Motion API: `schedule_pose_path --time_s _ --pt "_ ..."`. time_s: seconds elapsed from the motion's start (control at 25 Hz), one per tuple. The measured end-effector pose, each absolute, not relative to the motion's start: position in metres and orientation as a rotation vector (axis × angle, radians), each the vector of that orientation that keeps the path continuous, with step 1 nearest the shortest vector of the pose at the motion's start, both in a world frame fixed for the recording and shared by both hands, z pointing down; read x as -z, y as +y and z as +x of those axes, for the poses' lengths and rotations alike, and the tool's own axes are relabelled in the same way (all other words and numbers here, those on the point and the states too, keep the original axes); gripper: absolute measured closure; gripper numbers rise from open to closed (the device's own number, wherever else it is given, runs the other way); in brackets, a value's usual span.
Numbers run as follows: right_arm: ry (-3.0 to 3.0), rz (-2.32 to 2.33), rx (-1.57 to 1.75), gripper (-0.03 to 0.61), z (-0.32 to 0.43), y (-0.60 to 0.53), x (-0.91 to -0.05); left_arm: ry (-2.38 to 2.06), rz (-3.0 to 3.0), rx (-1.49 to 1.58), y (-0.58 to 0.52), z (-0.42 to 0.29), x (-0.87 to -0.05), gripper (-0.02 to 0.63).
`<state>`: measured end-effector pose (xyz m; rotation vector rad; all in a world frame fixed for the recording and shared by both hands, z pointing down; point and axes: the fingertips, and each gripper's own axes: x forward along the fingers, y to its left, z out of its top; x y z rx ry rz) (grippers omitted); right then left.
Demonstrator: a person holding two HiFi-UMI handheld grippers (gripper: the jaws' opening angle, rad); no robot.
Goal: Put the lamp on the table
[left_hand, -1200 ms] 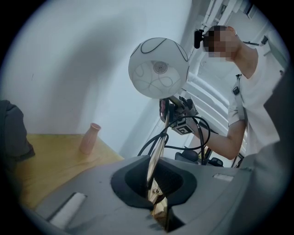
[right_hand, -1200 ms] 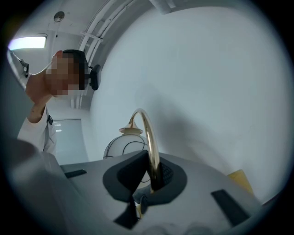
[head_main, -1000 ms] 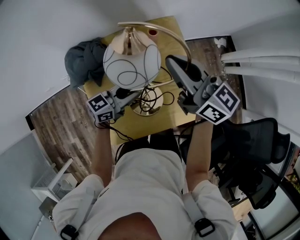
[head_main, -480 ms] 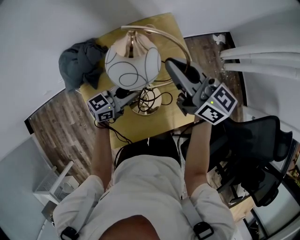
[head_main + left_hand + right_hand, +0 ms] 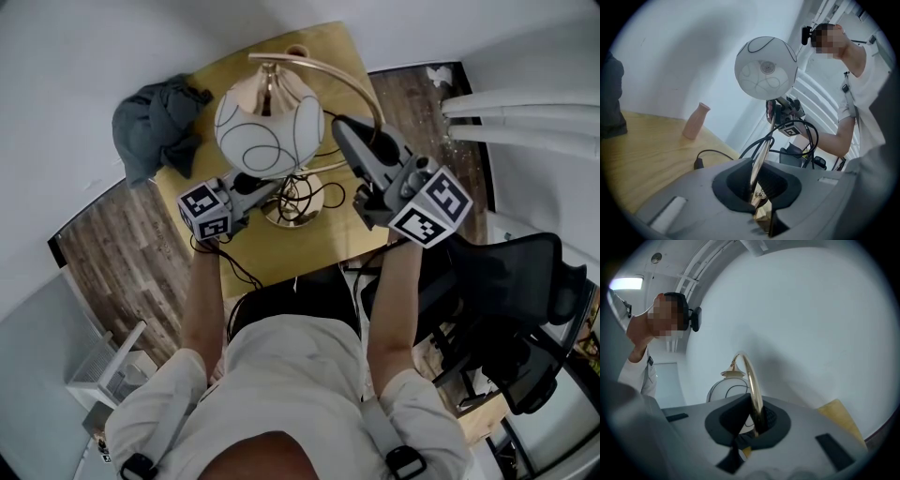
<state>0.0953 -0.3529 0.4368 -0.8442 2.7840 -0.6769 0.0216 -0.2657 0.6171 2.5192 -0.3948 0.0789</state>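
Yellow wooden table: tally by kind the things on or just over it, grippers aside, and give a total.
gold arc lamp with white globe shade: 1
pale pink ceramic vase: 1
dark grey crumpled cloth: 1
Total: 3

No readable text, labels or numbers anywhere.

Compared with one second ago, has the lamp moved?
Yes. The lamp has sunk toward the table; its shade looks smaller against the table.
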Motion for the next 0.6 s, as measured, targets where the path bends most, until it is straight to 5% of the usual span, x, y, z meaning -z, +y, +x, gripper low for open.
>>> schedule_pose_path --time_s 0.6 --pt "2.775 -0.813 0.762 0.577 0.0977 -0.3506 -0.4445 -0.390 2.512 -0.086 -0.2631 0.0224 -0.6242 0.578"
